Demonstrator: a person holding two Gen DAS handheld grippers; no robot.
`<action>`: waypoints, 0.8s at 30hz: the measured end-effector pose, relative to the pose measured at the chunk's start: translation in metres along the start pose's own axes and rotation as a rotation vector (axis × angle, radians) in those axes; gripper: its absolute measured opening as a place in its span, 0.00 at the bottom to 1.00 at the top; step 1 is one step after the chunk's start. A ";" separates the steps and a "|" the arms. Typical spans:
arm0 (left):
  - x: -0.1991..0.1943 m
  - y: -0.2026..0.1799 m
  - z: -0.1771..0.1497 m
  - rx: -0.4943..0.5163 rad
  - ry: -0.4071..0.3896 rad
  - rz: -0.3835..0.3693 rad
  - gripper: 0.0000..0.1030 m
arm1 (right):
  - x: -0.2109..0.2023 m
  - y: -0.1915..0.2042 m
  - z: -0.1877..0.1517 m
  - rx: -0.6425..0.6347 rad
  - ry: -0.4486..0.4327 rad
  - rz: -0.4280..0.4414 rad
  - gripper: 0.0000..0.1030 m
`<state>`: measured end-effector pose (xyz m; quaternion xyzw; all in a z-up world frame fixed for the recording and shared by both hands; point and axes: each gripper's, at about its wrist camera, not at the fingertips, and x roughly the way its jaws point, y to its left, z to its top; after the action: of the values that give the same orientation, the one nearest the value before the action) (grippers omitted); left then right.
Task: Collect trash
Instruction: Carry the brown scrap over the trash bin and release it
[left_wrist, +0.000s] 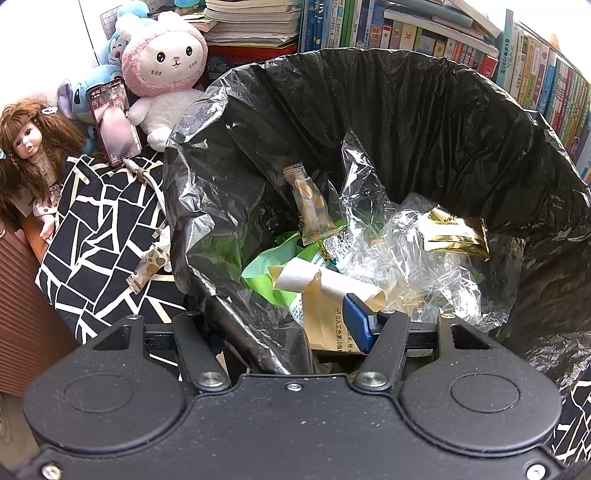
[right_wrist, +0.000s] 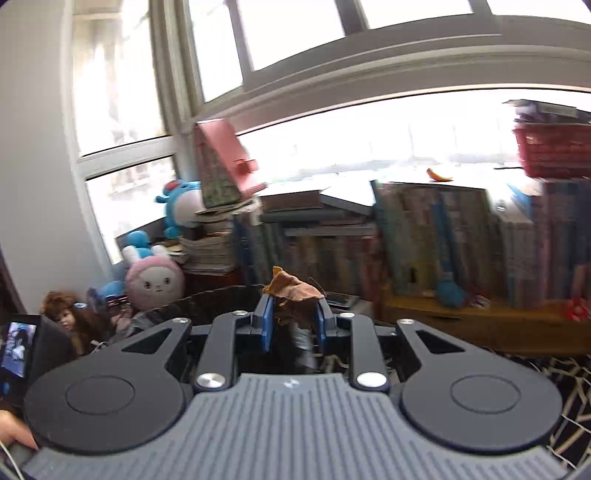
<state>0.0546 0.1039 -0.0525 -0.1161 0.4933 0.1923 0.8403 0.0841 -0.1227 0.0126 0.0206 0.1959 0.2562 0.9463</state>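
Left tongs (left_wrist: 295, 325) are gripping the near rim of the black bin bag (left_wrist: 443, 122), one blue pad inside the liner and the other arm outside, holding the mouth open. Bag is already carrying trash: clear plastic film (left_wrist: 399, 258), a gold sachet (left_wrist: 456, 236), a snack wrapper (left_wrist: 312, 210) leaning against the inner wall, green and white paper packaging (left_wrist: 295, 284) at the bottom.

Right tongs (right_wrist: 293, 317) are clenching a crumpled brown leaf-like scrap (right_wrist: 291, 288); it is sticking up between the blue pads, with the bag rim just beyond the tips. View is blurred, so I cannot tell how much of the scrap is actually pinched.

One spotted wrapper (left_wrist: 147, 271) is lying outside the bag on the black-and-white patterned cloth (left_wrist: 103, 229), just beside the liner. By my read it is still to be collected.

Risks from here:
- Scrap is looking thin and brittle; it may be crumbling or slipping out before the tongs are over the opening, landing on the cloth.
- Liner is slack; if the left grip is sliding off the plastic, the mouth is folding in and the drop is hitting the outside.
- Releasing too close to the near rim is likely hanging the scrap on the fold.
- Phone (left_wrist: 114, 122) and its cable (left_wrist: 147, 173) are sitting near the loose wrapper; a sloppy reach could be snagging the cable.
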 end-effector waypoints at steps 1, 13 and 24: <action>0.000 0.000 0.000 -0.001 0.000 0.000 0.57 | 0.003 0.006 0.000 -0.009 0.006 0.017 0.30; 0.000 0.000 0.001 -0.010 -0.005 -0.001 0.57 | 0.041 0.048 -0.020 -0.044 0.120 0.131 0.40; 0.000 0.000 0.000 -0.010 -0.006 -0.002 0.57 | 0.035 0.045 -0.024 -0.035 0.123 0.099 0.72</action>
<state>0.0546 0.1040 -0.0522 -0.1204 0.4896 0.1944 0.8414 0.0813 -0.0683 -0.0156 -0.0022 0.2479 0.3071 0.9188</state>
